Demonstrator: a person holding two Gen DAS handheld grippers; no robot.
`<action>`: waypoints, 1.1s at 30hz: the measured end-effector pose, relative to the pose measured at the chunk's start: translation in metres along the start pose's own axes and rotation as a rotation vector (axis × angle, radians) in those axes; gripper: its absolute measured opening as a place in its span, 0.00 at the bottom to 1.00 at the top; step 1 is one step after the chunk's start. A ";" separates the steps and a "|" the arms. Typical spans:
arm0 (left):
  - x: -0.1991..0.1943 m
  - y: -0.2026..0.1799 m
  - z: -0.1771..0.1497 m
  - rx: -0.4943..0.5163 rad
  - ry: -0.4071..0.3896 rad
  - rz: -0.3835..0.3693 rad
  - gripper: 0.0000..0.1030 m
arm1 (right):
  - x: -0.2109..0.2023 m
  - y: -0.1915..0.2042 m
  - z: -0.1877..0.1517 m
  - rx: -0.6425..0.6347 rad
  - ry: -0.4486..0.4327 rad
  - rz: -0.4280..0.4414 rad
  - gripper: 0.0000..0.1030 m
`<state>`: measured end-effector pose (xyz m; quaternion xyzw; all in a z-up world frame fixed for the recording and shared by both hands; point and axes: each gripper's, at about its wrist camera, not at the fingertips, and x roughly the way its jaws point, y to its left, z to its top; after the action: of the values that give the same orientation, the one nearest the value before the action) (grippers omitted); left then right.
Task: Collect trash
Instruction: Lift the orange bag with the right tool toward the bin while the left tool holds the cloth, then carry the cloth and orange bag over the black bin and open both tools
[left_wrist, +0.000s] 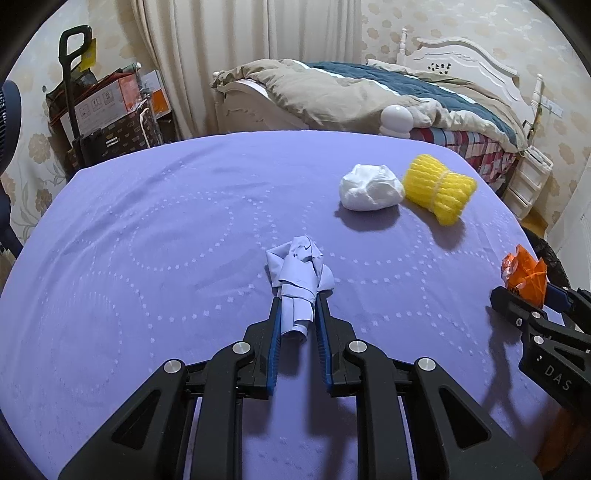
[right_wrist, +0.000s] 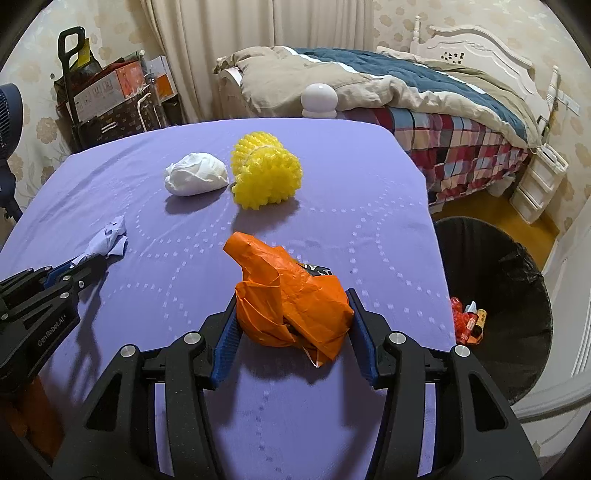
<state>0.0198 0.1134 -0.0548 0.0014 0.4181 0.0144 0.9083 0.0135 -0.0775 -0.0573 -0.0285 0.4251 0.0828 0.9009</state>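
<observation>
My left gripper (left_wrist: 296, 301) is shut on a crumpled lilac paper wad (left_wrist: 299, 275) above the purple tablecloth (left_wrist: 166, 229); it also shows in the right wrist view (right_wrist: 107, 240). My right gripper (right_wrist: 293, 295) is shut on a crumpled orange wrapper (right_wrist: 291, 295), seen too in the left wrist view (left_wrist: 524, 273). A white crumpled tissue ball (right_wrist: 195, 179) and a yellow foam net (right_wrist: 266, 170) lie side by side farther back on the table.
A black-lined trash bin (right_wrist: 517, 280) stands off the table's right edge, with red and orange wrappers (right_wrist: 467, 321) inside. A white lamp (right_wrist: 319, 99) sits at the far edge. A bed, curtains and stacked boxes lie beyond.
</observation>
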 end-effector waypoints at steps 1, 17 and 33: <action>-0.001 -0.001 -0.001 0.002 -0.002 -0.002 0.18 | -0.002 -0.001 -0.001 0.001 -0.002 -0.001 0.50; -0.022 -0.038 -0.013 0.062 -0.037 -0.064 0.18 | -0.031 -0.034 -0.020 0.065 -0.040 -0.031 0.50; -0.033 -0.098 -0.004 0.163 -0.084 -0.147 0.18 | -0.050 -0.092 -0.029 0.161 -0.075 -0.116 0.50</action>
<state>-0.0024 0.0143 -0.0338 0.0453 0.3782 -0.0866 0.9205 -0.0238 -0.1781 -0.0395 0.0224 0.3942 -0.0027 0.9187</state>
